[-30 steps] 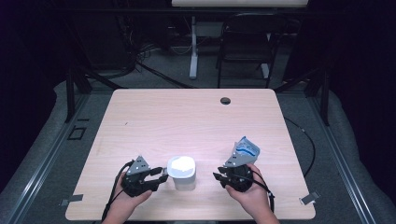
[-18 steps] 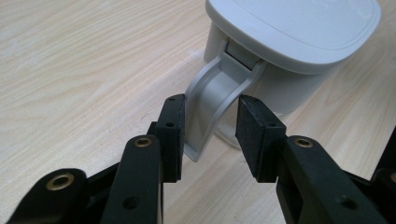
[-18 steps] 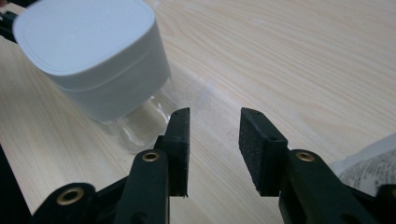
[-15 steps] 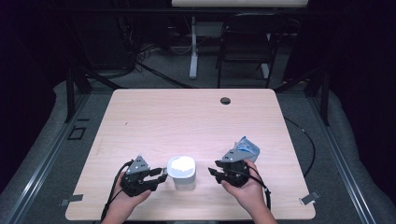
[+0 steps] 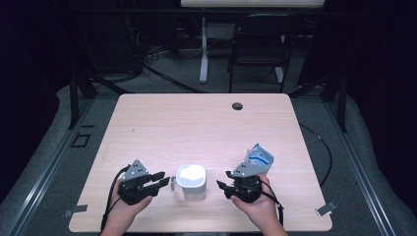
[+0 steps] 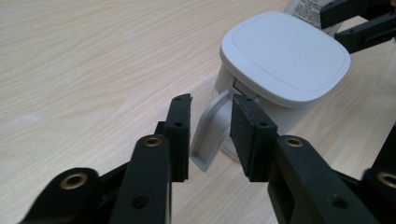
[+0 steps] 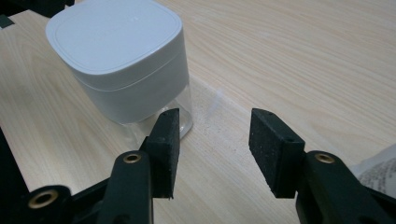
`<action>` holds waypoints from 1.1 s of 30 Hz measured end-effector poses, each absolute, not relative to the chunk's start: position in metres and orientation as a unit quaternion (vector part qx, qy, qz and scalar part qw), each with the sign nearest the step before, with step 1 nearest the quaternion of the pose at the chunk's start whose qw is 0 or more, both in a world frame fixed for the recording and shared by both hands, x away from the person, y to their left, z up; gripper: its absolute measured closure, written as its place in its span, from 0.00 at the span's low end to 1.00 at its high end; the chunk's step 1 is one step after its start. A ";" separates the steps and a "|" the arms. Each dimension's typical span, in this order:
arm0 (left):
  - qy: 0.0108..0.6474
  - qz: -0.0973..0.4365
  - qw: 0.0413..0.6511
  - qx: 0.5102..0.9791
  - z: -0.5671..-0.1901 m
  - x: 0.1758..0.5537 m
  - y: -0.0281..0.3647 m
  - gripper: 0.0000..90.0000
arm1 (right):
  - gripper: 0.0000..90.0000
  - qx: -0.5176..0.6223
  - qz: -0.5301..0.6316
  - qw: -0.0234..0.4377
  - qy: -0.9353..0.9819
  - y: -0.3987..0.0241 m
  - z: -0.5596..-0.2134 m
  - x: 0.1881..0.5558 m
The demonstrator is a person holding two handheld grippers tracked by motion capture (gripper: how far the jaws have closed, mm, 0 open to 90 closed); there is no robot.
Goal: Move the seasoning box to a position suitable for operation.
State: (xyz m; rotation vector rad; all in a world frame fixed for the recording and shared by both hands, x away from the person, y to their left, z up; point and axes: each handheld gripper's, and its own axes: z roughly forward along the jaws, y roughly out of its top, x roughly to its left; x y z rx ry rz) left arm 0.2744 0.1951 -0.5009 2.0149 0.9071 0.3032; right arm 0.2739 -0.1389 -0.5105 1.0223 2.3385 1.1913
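Since a second ago the right gripper (image 5: 227,187) has edged toward the white lidded jug (image 5: 191,181), jaws wide and empty. Left of the jug, the left gripper (image 6: 210,133) stands half open, straddling the handle (image 6: 210,135). Jug sits near the table's (image 5: 196,123) front edge. It looks like light, rigid, smooth plastic; the handle seems the surest hold. A blue-printed pouch (image 5: 257,157) lies right of it.
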 end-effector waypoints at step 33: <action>0.332 0.128 0.439 0.825 -0.473 0.284 0.160 1.00 | 0.95 0.346 0.426 0.156 0.821 -0.135 -0.510 0.272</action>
